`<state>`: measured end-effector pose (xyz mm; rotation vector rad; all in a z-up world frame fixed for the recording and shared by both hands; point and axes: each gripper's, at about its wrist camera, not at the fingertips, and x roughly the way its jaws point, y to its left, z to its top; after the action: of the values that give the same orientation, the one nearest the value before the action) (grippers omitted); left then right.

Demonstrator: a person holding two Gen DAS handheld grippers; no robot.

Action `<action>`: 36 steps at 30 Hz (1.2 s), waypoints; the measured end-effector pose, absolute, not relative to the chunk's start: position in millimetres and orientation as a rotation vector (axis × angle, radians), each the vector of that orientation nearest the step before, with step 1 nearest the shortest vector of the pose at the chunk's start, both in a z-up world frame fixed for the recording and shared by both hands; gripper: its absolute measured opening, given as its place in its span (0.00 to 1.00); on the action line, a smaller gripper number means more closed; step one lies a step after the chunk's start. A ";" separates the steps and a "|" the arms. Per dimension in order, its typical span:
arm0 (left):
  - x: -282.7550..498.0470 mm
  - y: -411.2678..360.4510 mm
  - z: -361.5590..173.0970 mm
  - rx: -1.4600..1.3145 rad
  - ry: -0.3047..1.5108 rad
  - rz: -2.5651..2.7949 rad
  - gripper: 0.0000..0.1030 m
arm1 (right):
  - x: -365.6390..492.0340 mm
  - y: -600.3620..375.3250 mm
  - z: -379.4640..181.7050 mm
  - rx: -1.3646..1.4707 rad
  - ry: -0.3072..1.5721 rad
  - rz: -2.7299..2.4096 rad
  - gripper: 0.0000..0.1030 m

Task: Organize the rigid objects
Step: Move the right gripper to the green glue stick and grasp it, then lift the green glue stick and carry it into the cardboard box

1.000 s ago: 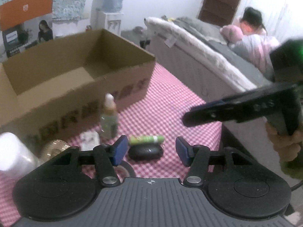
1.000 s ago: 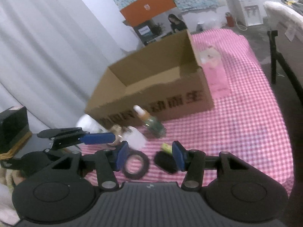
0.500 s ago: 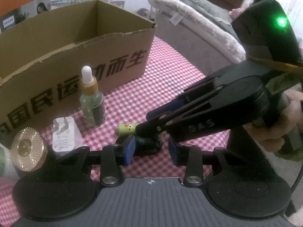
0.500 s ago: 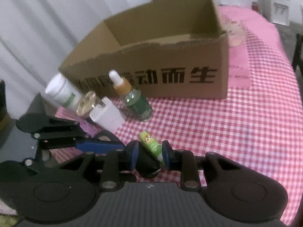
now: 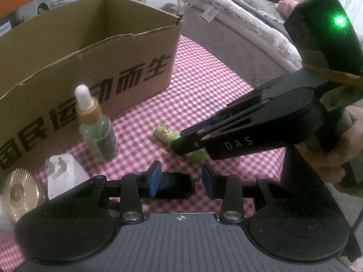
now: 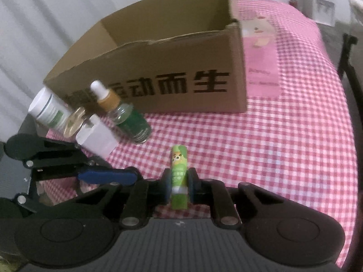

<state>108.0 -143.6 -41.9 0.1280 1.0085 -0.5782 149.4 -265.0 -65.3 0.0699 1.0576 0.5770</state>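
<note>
— Largest first? Cardboard box point(image 6: 158, 68) on the checked surface point(image 6: 283, 147); dropper bottle point(image 6: 127, 115) beside it.
— Then the grippers?
— Right gripper point(image 6: 178, 182): fingers, just closing, clamp the green tube point(image 6: 179, 172). Left gripper point(image 5: 181, 180): fingers narrow around a black object point(image 5: 174, 184), grip unclear.

At the bottom of both wrist views we see a grey ribbed housing with a small crosshair mark, flanked by two black discs and black linkage arms with silver screws. Our left gripper point(image 5: 181, 180) carries blue pads point(image 5: 154, 181). At the right of the left view, our right gripper point(image 5: 179, 145) is black, lettered "DAS", with a green light point(image 5: 339, 20) glowing on its dark handle.
</note>
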 end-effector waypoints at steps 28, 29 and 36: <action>99.6 -118.2 -3.7 0.000 0.914 -0.611 0.38 | 133.7 -273.0 -34.4 0.319 1.039 0.579 0.16; 95.5 -112.7 5.3 -0.005 0.891 -0.611 0.38 | 130.4 -271.1 -26.1 0.315 1.024 0.583 0.16; 87.9 -65.7 61.4 -0.018 0.747 -0.543 0.38 | 120.2 -235.9 40.6 0.297 0.899 0.661 0.16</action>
<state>87.9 -65.7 61.4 -0.0180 0.7474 -0.5429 120.2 -235.9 40.6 0.2967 0.8987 0.6611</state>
